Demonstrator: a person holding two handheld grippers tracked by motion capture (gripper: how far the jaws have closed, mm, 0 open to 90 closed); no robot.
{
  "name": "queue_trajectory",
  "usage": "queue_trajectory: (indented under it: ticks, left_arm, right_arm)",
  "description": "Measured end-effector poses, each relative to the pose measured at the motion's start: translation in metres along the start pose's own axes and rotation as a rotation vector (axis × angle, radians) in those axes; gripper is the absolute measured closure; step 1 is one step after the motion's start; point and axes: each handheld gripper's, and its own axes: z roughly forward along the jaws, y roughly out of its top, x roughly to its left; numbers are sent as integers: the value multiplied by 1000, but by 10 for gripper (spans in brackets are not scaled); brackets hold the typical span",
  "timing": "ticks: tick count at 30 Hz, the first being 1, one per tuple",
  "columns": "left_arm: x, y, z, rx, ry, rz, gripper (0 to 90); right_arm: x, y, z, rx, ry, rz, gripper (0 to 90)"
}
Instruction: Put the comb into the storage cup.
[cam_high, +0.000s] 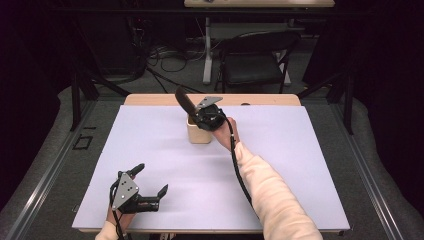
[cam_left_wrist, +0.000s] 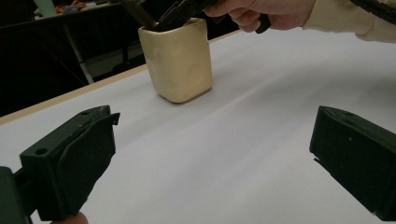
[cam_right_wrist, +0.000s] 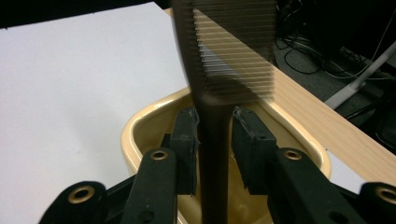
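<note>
A dark comb (cam_high: 183, 102) (cam_right_wrist: 233, 42) stands handle-down in a cream cup (cam_high: 199, 134) (cam_right_wrist: 140, 121) near the far middle of the white mat, and its toothed end leans up and to the left. My right gripper (cam_high: 197, 120) (cam_right_wrist: 215, 126) reaches down into the cup's mouth, its jaws shut on the comb's handle. My left gripper (cam_high: 152, 178) (cam_left_wrist: 212, 154) rests at the near left of the mat, open, with nothing between its jaws. From there it faces the cup (cam_left_wrist: 180, 60), the comb (cam_left_wrist: 140, 11) and the right gripper (cam_left_wrist: 180, 14).
The white mat (cam_high: 280, 165) covers most of the wooden table (cam_high: 260, 99), whose bare strip shows along the far edge. A black chair (cam_high: 255, 60) and floor cables lie beyond the table. Dark frame rails run along both sides.
</note>
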Motion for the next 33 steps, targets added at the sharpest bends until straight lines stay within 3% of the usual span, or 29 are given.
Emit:
queue_trajectory:
  ticks: [11,18,33]
  left_arm:
    - [0,0,0,1,1,3,2]
    - [0,0,1,1,-1,1,2]
    - [0,0,1,3,1,4,2]
  right_arm:
    - [1,8,-14,-3,1,13,515]
    - [-1,11,-26,-19,11,34,440]
    - [-1,11,-48,20,82,49,210]
